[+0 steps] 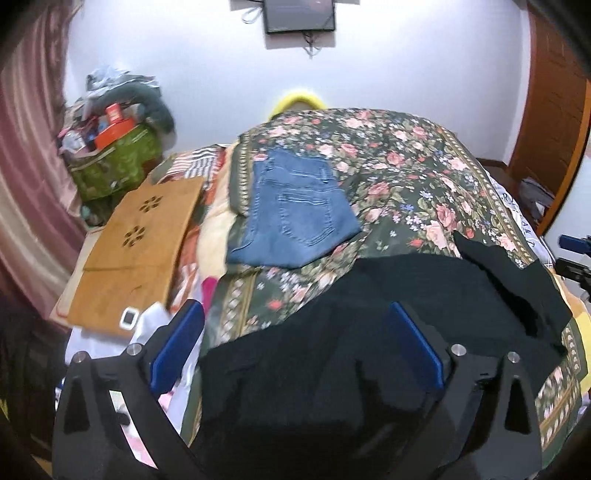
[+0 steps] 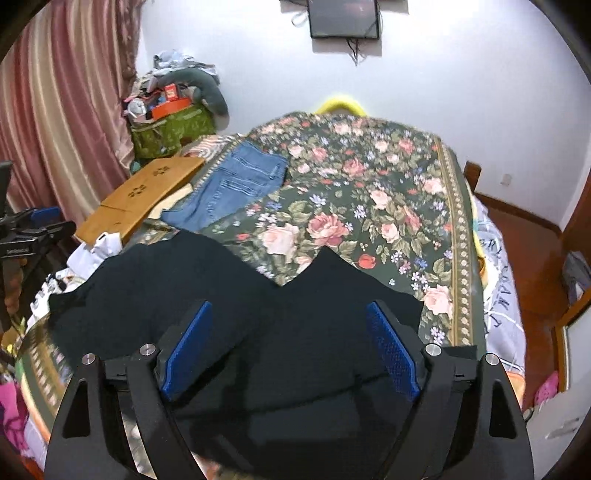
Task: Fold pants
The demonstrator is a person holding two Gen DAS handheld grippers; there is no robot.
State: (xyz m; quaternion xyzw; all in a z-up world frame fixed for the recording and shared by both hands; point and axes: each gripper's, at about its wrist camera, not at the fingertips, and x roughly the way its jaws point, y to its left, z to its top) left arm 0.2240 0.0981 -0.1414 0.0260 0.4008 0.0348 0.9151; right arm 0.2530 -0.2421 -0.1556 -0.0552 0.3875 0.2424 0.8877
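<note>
We are over the bed now, both grippers tilted down at the black pants [image 1: 369, 332] spread across the near end of the floral bedspread [image 1: 399, 173]. In the left wrist view our left gripper [image 1: 295, 347] stands with its jaws wide apart — the blue pads [image 1: 415, 343] flank the dark cloth below, pressing on nothing. The black fabric fills the frame from six o'clock up to about the centre, with one rumpled flap reaching toward three o'clock.

In the right wrist view our right gripper [image 2: 290, 345] is likewise spread wide, with nothing pinched between its blue pads [image 2: 391, 350]. Here the black pants [image 2: 295, 314] lie under and ahead of the fingers, their far edge forming two peaks with a notch between them near the centre.

Beyond the black pair, at about eleven o'clock in both views, a folded pair of blue jeans [image 1: 295, 214] rests flat on the bedspread, well apart from the pants. To its left, at nine to ten o'clock, sits a wooden board [image 1: 136, 243] with flower-shaped cut-outs — and behind it a green bag [image 1: 114, 166] heaped with clutter against the pink curtain [image 1: 29, 166]. A dark screen [image 1: 300, 14] hangs on the white wall at twelve o'clock.
</note>
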